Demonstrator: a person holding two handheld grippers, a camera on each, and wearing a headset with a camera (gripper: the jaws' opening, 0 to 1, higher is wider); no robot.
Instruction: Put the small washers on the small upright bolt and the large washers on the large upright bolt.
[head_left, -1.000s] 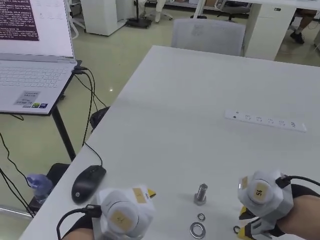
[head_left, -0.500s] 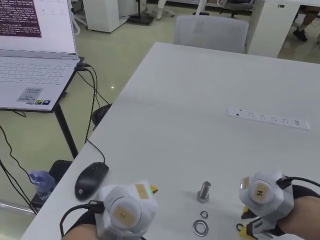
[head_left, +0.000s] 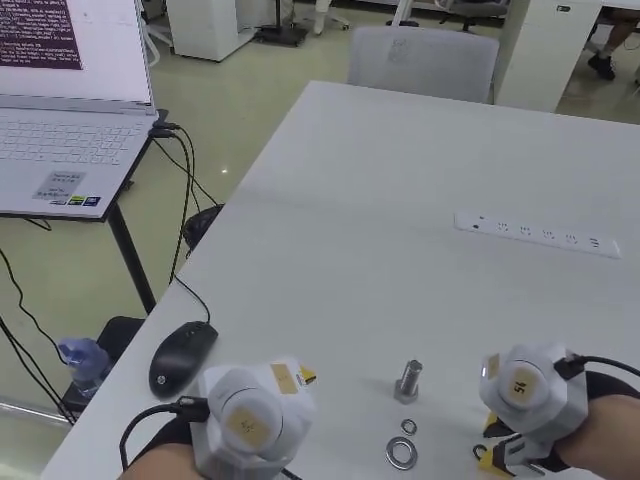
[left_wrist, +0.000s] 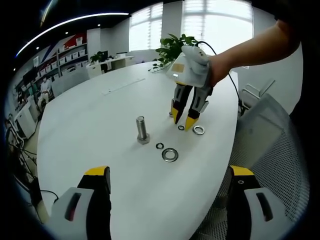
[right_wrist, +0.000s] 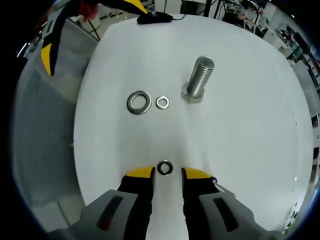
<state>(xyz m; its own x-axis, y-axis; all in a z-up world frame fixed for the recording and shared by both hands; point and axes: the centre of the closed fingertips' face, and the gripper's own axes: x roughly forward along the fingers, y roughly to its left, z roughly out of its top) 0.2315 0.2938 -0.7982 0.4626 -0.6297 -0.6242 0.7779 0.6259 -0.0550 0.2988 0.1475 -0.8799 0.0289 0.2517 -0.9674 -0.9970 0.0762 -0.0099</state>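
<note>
One steel bolt (head_left: 407, 381) stands upright on the white table (head_left: 400, 200). In front of it lie a small washer (head_left: 408, 428) and a large washer (head_left: 401, 453). My right gripper (right_wrist: 167, 173) is open, tips down on the table, with another small washer (right_wrist: 165, 167) lying flat between its fingertips (right_wrist: 141, 173). From the left gripper view that right gripper (left_wrist: 182, 121) straddles the small washer (left_wrist: 181, 128), and a second large washer (left_wrist: 199, 130) lies just beside it. My left gripper (left_wrist: 170, 175) is wide open and holds nothing, well back from the bolt (left_wrist: 142, 130).
A black mouse (head_left: 181, 356) with its cable sits left of my left gripper (head_left: 250, 420). A white power strip (head_left: 535, 237) lies farther back on the table. A laptop (head_left: 60, 150) stands on a side stand, and a grey chair (head_left: 420, 65) is at the far edge.
The head camera has shifted slightly. My left gripper drifted a little; the right gripper stays over the small washer. The bolt and washers have not moved.
</note>
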